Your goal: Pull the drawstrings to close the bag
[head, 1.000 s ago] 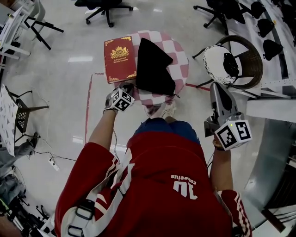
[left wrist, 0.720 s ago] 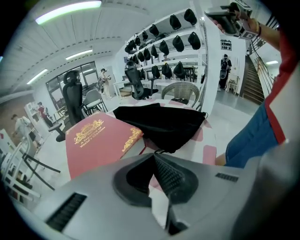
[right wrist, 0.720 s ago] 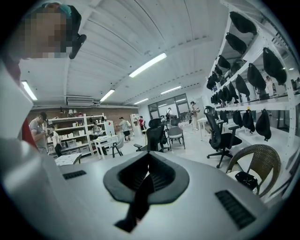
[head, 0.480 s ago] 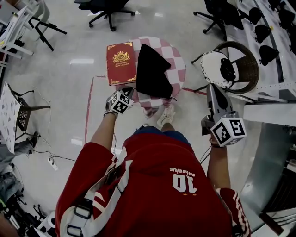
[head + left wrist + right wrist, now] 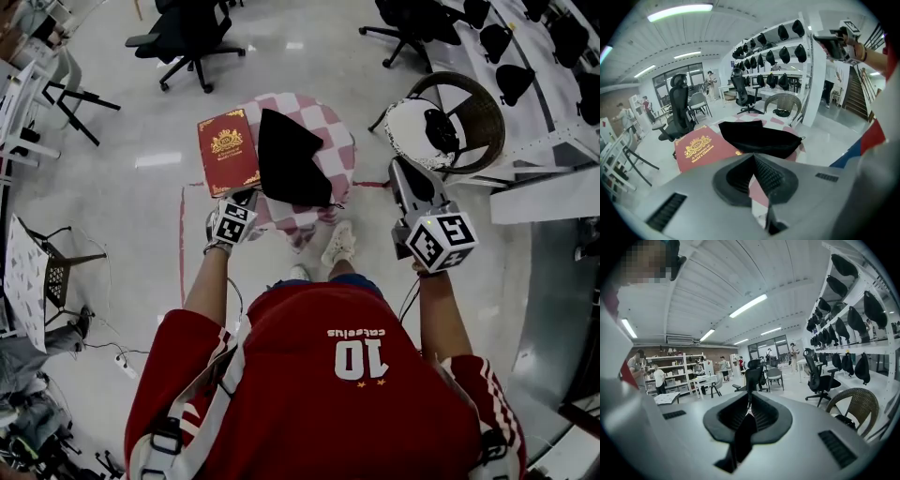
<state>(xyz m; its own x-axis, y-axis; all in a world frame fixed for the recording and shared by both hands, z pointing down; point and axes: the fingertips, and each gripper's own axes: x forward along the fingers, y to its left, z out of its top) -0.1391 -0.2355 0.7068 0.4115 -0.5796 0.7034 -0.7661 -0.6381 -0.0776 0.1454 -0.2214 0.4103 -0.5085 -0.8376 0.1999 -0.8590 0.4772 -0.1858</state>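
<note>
– Checkered table (image 5: 349,141) holds the black bag (image 5: 291,159), flat beside a red book (image 5: 225,150). Hand-held grippers?
– Left hand-held gripper (image 5: 247,196) near table edge, right hand-held gripper (image 5: 397,167) well apart; both jaws together, empty. Likely pre-grasp: next needs jaws opened onto the drawstrings.

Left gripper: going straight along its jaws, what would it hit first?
Probably the near edge of the black bag on the checked table, just right of the red book. The left gripper, jaws shut, aims there. Depth is unclear, so the table surface in front could come first.
</note>
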